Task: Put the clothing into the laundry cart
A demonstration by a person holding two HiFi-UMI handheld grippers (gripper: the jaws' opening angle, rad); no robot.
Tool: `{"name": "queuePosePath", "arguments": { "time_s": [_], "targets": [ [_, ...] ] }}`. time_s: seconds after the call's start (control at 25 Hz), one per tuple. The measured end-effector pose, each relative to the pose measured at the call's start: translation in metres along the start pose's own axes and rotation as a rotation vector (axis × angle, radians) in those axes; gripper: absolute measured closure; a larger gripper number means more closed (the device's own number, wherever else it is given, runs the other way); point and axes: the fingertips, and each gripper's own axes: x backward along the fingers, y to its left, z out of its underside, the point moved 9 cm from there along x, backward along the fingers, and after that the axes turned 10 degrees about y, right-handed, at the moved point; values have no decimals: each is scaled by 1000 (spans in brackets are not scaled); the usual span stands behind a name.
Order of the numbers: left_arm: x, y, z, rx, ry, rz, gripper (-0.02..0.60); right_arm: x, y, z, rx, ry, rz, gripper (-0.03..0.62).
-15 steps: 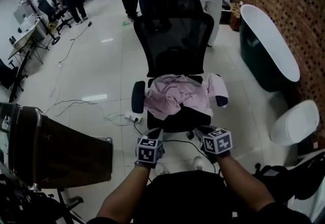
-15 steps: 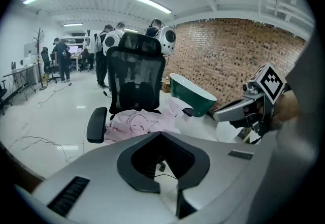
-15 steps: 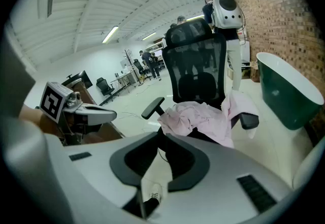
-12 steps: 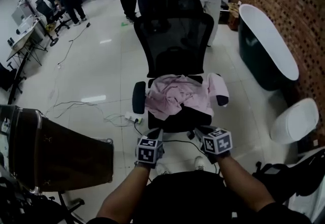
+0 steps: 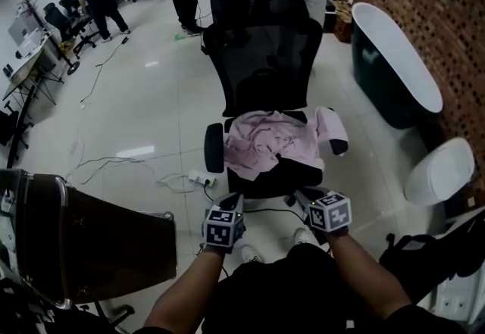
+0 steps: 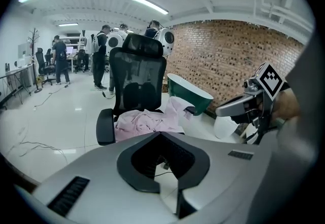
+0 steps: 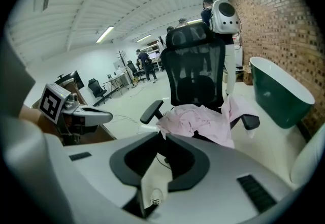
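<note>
As the reach is lined up: pink clothing (image 5: 269, 145) is seen heaped on the seat of a black office chair (image 5: 265, 52), with one sleeve hung over the armrest at the picture's right.
Tongs: the left gripper (image 5: 232, 201) and the right gripper (image 5: 306, 196) are held side by side, short of the seat's front edge and angled downward. Each pair of jaws is parted by only a narrow gap, and nothing is caught between them.
Cart: the brown laundry cart (image 5: 114, 245) is stood well apart, at the person's left.
Step judged in hand: the approach to the garment.
Done well: the jaws should be opened wider before contact. A thick fold near the heap's middle should be taken, and the hanging sleeve should be lifted clear of the armrest.
</note>
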Motion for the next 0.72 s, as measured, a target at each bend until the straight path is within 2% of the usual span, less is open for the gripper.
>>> {"name": "queuePosePath", "arguments": {
  "time_s": [0.44, 0.72],
  "targets": [
    [-18, 30, -18, 44, -5, -31, 583, -33, -9, -48, 37, 9, -17, 525],
    [-41, 42, -30, 99, 14, -96, 583, -92, -39, -99, 95, 36, -60, 524]
  ]
}}
